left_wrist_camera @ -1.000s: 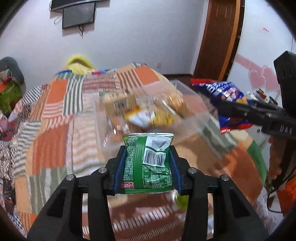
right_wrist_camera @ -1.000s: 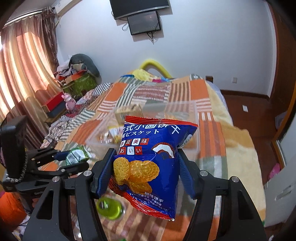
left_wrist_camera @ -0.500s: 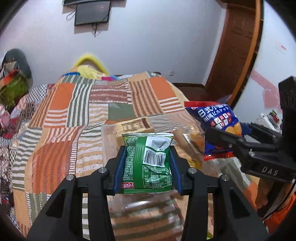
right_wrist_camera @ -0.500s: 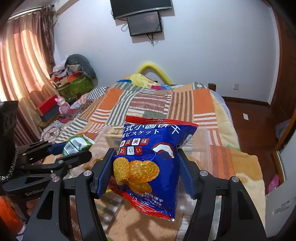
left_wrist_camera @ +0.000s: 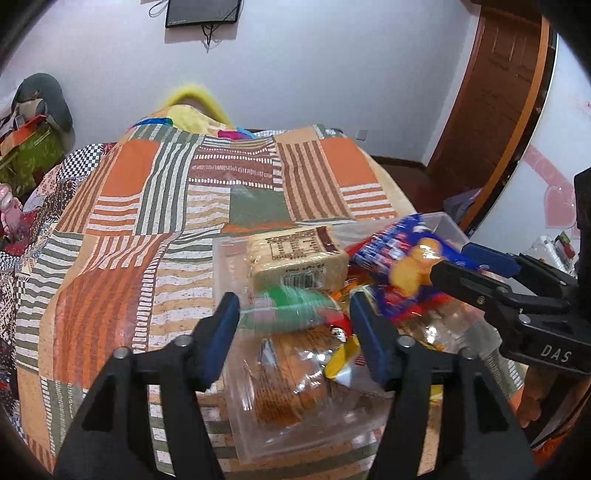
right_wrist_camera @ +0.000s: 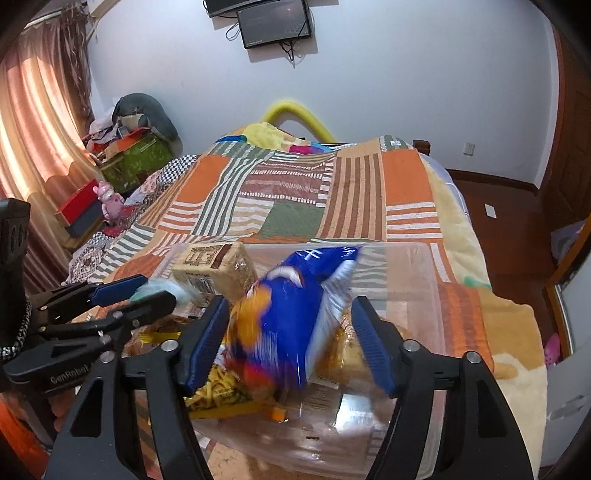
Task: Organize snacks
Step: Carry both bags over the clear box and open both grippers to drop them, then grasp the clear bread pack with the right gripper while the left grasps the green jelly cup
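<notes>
A clear plastic bin [left_wrist_camera: 448,225] [right_wrist_camera: 424,295] sits on the patchwork bed and holds several snack packs, among them a tan cracker pack [left_wrist_camera: 295,258] [right_wrist_camera: 214,267]. My left gripper [left_wrist_camera: 295,325] is open over the bin; the green snack bag [left_wrist_camera: 291,304] is blurred, loose between the fingers and dropping. My right gripper [right_wrist_camera: 288,332] is open too; the blue biscuit bag [right_wrist_camera: 291,317] [left_wrist_camera: 402,273] is blurred, tilting and falling into the bin. Each gripper shows in the other's view, the right one [left_wrist_camera: 476,273] and the left one [right_wrist_camera: 144,291].
The patchwork blanket [left_wrist_camera: 147,229] covers the bed around the bin. Boxes and clutter [right_wrist_camera: 129,155] stand by the curtain at the far left. A wooden door [left_wrist_camera: 491,92] and floor lie to the right of the bed. A screen [right_wrist_camera: 273,22] hangs on the wall.
Both grippers have opened and let go of their bags above the bin. The green bag and the blue bag are dropping in. Both grippers moved lower and closer to the bin.
</notes>
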Demonstrator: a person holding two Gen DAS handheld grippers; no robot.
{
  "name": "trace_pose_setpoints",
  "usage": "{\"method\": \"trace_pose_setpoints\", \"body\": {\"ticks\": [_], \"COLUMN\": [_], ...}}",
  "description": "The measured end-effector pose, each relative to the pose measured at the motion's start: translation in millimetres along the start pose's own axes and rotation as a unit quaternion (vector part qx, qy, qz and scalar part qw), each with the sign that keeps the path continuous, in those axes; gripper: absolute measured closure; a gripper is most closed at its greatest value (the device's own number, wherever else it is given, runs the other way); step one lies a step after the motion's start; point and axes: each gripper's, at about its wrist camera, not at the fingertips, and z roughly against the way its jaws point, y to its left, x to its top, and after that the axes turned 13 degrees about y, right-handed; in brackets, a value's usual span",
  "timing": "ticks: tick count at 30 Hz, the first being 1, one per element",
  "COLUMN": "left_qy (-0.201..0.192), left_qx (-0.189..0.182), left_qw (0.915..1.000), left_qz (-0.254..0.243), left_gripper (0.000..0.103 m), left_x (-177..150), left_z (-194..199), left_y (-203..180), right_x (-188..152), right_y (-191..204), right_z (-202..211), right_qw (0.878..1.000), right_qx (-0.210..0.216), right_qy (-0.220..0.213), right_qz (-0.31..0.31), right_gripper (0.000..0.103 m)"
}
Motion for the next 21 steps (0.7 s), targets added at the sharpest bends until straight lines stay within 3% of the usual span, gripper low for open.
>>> {"method": "trace_pose_setpoints", "body": {"ticks": [10, 21], "left_qy": [-0.018, -0.022], "left_qx": [-0.004, 0.019], "left_qw": [0.9996, 0.9987], "left_qz": [-0.021, -0.043], "left_gripper": [0.04, 0.037], "left_x": [-23.7, -95.1], "left_z": [45.9, 97.7], "left_y": [-13.7, -24.3], "right_x": [-19.5, -79.8], "right_y": [4.5, 29.5], "right_z": [42.7, 85.0], "right_qw": [1.0, 0.998], "right_qx": [0.008, 0.018], "right_qy": [-0.028, -0.042], "right_qz": [0.011, 0.043], "right_gripper": [0.032, 0.029]}}
